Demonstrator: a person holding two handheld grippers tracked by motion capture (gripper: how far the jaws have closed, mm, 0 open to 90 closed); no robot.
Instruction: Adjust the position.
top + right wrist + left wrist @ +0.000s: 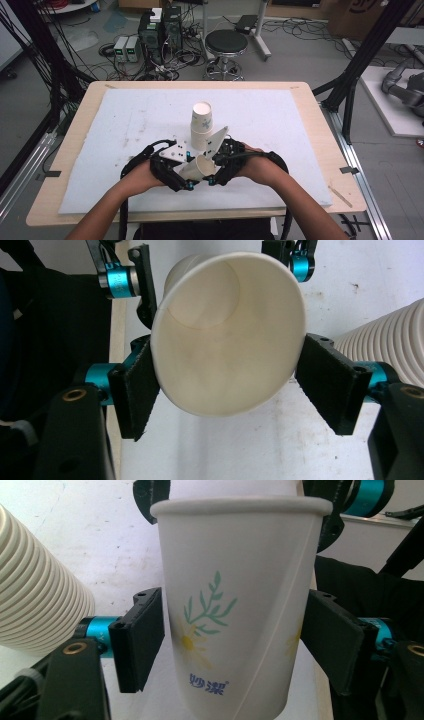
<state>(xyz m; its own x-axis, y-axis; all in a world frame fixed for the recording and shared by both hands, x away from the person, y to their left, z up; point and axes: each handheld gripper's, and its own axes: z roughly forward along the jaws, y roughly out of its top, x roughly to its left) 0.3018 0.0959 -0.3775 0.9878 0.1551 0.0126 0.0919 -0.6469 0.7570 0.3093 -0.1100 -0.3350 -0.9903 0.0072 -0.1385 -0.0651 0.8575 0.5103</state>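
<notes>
1. High view: the left hand (142, 175) comes in from the near edge and carries the left gripper (186, 181) at the near middle of the white mat (125, 120), which covers the wooden table (75, 150).
2. A single paper cup (200, 167) lies tilted between the two grippers, held off the mat, its open mouth turned towards the right gripper (216, 176).
3. Just beyond it, farther from the person, a stack of cups (202, 125) stands upright on the mat, close to the grippers.
4. The right hand (257, 167) holds the right gripper just right of the cup.
5. Left gripper view: the cup (235, 615), printed with a green sprig and a yellow flower, sits between the black pads (142, 637); the left pad touches its wall and the right pad lies against its other side, so the jaws pinch it. Ribbed rims of the stack (35, 595) show at the left.
6. Right gripper view: the cup (225, 340) faces the camera mouth first, and both pads (135, 390) press its rim, squeezing it slightly out of round. The stack (385, 345) shows at the right.
</notes>
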